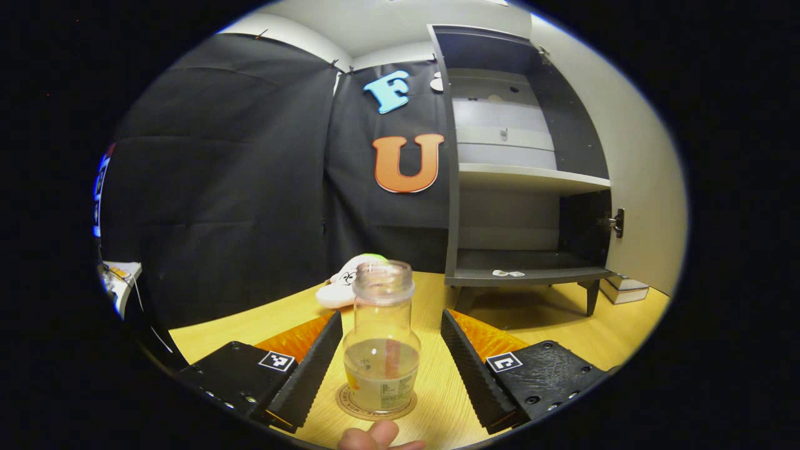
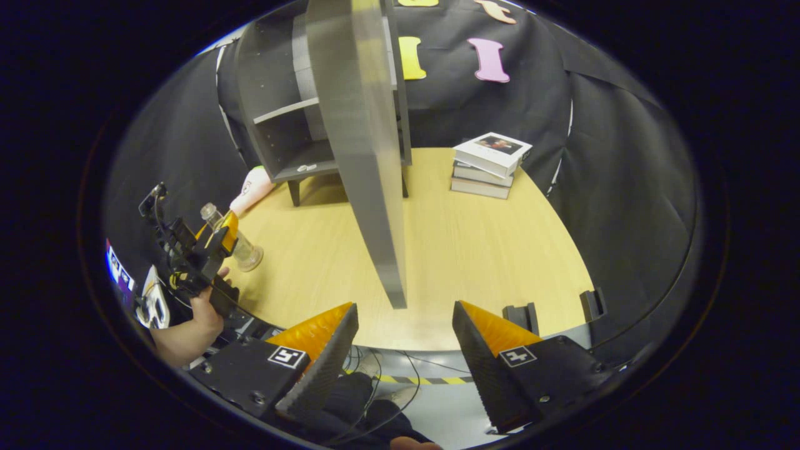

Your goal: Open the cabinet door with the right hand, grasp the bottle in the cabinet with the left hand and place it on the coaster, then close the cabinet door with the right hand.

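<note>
Bottle parked on the coaster, cabinet door left wide open

A light wooden tabletop point(image 2: 475, 250) is seen inside a black-draped booth. One grey cabinet point(image 1: 525, 181) with two shelves is counted, its door point(image 2: 362, 144) swung out, plus a stack of three books point(image 2: 489, 164) and one soft toy point(image 1: 342, 289). One clear bottle point(image 1: 381, 337), about a third full of pale liquid, is stood upright on the single round coaster point(image 1: 347, 405). The left hand-held gripper point(image 1: 390, 365) is spread around it, fingers apart from the glass. The right hand-held gripper point(image 2: 405, 350) is held open too, gripping nothing.
</note>
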`<state>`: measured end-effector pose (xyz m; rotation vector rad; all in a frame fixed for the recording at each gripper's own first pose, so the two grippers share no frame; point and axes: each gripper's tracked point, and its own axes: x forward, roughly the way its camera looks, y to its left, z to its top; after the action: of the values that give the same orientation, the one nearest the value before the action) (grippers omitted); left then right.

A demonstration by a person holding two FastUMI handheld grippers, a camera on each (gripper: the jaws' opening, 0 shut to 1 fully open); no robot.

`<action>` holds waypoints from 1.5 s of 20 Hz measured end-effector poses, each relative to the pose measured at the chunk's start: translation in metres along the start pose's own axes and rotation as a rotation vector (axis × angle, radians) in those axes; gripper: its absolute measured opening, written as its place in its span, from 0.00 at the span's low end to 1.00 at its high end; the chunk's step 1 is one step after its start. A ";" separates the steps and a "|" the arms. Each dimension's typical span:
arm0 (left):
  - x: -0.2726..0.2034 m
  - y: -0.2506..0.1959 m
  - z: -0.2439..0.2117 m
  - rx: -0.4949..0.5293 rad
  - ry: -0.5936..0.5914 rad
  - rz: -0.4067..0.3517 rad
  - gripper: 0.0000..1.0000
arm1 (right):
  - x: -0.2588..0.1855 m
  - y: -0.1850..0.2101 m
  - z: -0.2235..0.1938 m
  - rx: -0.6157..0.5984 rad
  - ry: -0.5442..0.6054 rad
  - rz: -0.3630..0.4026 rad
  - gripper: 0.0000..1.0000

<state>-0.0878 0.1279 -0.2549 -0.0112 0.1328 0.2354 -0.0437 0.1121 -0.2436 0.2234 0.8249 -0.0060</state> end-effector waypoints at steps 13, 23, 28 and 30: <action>-0.077 -0.034 0.256 0.255 -0.129 -0.182 0.96 | -0.083 -0.039 0.076 0.093 -0.395 -0.144 0.97; -0.094 -0.132 0.304 0.218 -0.184 -0.412 1.00 | -0.136 -0.020 0.187 0.007 -0.631 -0.132 0.96; -0.062 -0.104 0.302 0.206 -0.169 -0.303 0.96 | -0.127 0.001 0.189 -0.014 -0.620 -0.025 0.93; -0.052 -0.101 0.298 0.247 -0.180 -0.277 0.96 | -0.121 0.024 0.196 -0.053 -0.620 0.050 0.93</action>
<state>-0.0755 0.0257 0.0466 0.2353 -0.0201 -0.0582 0.0183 0.0872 -0.0221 0.1770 0.2012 -0.0061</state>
